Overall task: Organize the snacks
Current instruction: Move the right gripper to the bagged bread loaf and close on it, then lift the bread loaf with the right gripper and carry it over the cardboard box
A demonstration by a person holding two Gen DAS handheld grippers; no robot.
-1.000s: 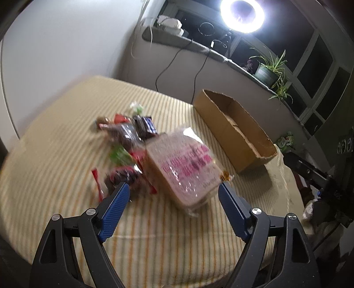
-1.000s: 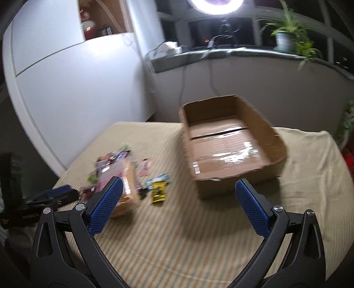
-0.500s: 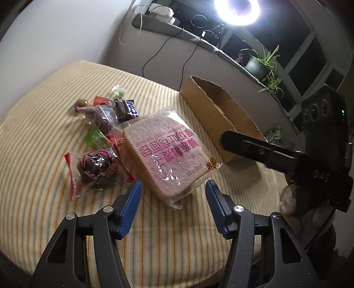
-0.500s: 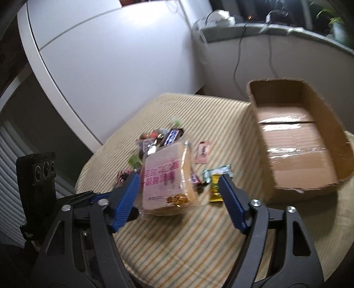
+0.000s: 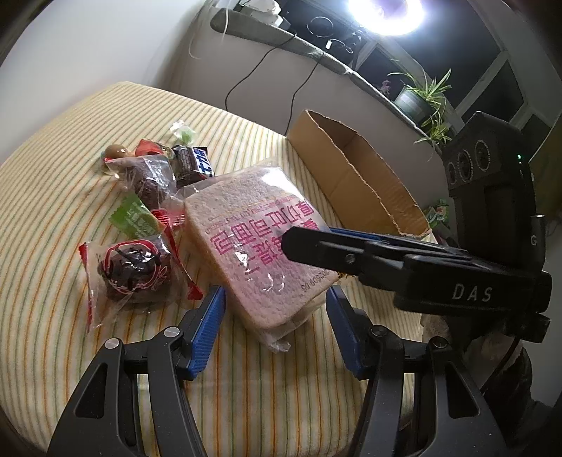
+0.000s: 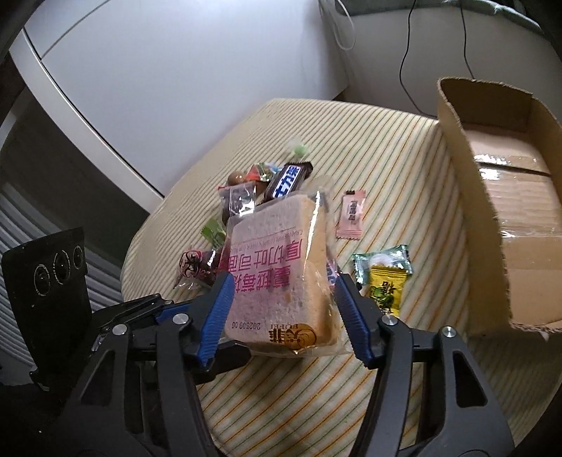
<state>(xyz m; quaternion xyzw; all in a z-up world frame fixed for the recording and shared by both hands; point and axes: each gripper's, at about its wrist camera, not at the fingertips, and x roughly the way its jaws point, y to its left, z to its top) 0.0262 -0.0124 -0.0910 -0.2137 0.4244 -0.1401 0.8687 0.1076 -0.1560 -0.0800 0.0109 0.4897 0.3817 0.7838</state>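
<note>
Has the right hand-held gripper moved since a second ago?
Yes. The right hand-held gripper swung from facing the cardboard box leftward to straddle the bread pack, its jaws closing.

A cream cloth with thin orange and green stripes (image 5: pixel 70 147) covers the tabletop. Behind it stands a plain white wall (image 5: pixel 87 45). A grey ledge (image 5: pixel 302 42) runs along the window, and 2 black cables (image 5: pixel 246 75) hang from it down the pale panel below. A bright ring light (image 5: pixel 384 14) glares above the ledge. Further along the ledge sits a potted plant with long green leaves (image 5: pixel 418 96). In the right wrist view a white cupboard panel (image 6: pixel 158 88) rises beside the tabletop.
</note>
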